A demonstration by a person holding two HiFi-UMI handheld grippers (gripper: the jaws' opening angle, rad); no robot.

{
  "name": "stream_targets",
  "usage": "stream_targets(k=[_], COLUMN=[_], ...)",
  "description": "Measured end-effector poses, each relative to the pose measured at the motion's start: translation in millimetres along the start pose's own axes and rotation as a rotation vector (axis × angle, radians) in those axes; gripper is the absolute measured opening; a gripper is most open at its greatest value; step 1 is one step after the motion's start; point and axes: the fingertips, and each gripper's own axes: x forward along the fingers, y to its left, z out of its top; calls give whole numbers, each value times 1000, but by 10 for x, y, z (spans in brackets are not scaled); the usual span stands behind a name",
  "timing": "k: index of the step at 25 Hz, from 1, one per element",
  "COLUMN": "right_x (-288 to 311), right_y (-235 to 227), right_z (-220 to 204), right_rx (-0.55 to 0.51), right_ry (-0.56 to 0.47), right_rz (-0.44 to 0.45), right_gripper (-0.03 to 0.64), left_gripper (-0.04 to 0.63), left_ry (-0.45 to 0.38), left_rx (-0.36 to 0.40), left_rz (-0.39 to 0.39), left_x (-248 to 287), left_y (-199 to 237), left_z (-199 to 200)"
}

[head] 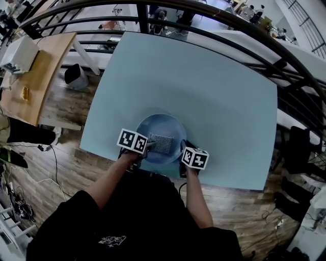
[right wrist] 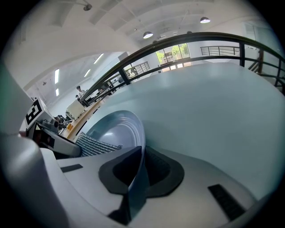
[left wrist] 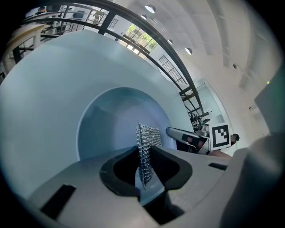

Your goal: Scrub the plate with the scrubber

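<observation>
A pale blue plate lies near the front edge of the light blue table. My left gripper is shut on a silvery mesh scrubber, which rests flat on the plate's near half. In the left gripper view the scrubber stands edge-on between the jaws, over the plate. My right gripper is shut on the plate's right rim; in the right gripper view the rim runs between the jaws, and the scrubber lies to the left.
A dark metal railing curves round the table's far side. A wooden desk stands at the left, over a wood floor with cables. The person's dark-clad torso fills the bottom of the head view.
</observation>
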Motion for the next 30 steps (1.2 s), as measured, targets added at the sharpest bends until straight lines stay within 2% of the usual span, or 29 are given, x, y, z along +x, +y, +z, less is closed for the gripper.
stream_targets(k=[14, 17, 30], right_x=[-38, -75, -483], right_y=[10, -20, 101], right_z=[44, 43, 145], right_rx=[-21, -20, -37], right_ry=[-3, -8, -112], right_rz=[15, 14, 37], right_gripper=[27, 75, 73], left_gripper=[89, 89, 89], left_ry=[-50, -64, -204], left_rx=[14, 10, -6], left_rz=[-42, -46, -90], left_x=[99, 82, -248], left_y=[-206, -234, -347], left_z=[210, 196, 139])
